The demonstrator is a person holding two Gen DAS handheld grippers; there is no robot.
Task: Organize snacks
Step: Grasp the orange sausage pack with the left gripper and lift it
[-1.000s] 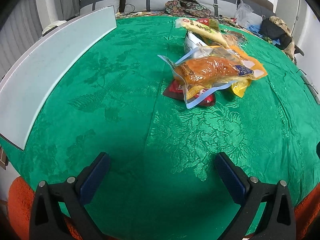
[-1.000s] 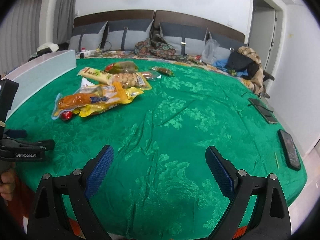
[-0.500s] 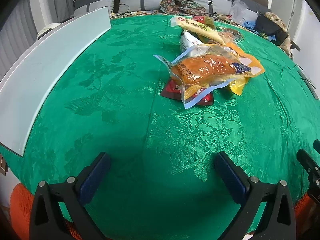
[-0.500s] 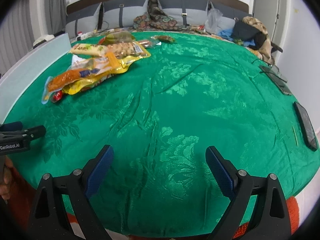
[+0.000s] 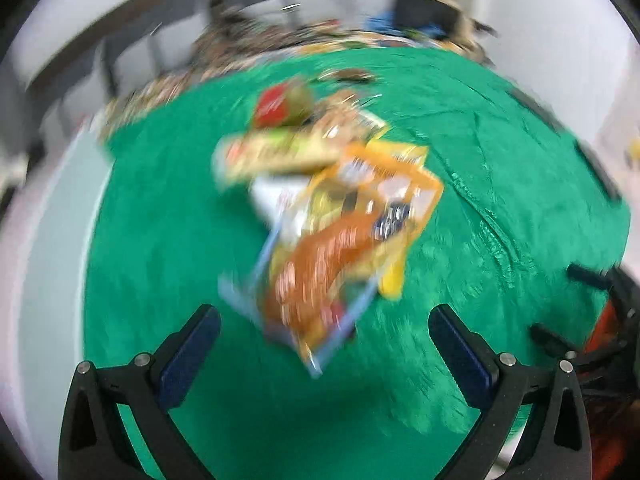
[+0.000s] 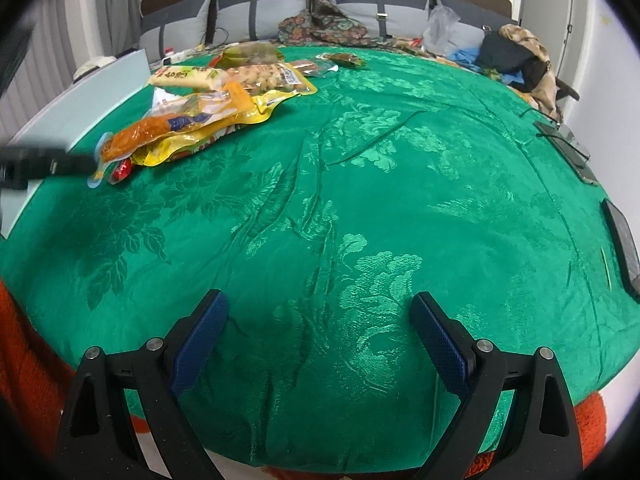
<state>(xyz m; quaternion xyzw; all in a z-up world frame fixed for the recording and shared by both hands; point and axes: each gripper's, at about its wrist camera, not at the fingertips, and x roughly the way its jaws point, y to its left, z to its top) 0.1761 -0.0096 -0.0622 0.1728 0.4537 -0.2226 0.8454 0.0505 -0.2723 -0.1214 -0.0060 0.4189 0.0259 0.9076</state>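
Note:
A heap of snack packets lies on the green cloth. The left wrist view is blurred by motion; an orange packet with a pale blue edge [image 5: 320,268] sits just ahead of my open left gripper [image 5: 324,344], its near corner between the fingers. In the right wrist view the same orange packet [image 6: 148,136] lies at the near end of the heap, with a yellow packet [image 6: 224,116], a nut packet [image 6: 272,76] and a long cream packet [image 6: 188,78] behind. My left gripper shows there as a dark blurred bar [image 6: 44,164] touching the heap. My right gripper [image 6: 320,340] hangs open over bare cloth.
A pale grey board [image 6: 80,108] runs along the table's left edge. One small packet [image 6: 344,59] lies apart at the back. Dark phones or remotes [image 6: 622,240] rest at the right edge. Cushions, clothes and bags crowd the bench behind. Orange fabric [image 6: 24,360] shows below the table.
My left gripper has swung fast forward and to the right, up to the near end of the snack heap. My right gripper has shifted slightly; both stay open.

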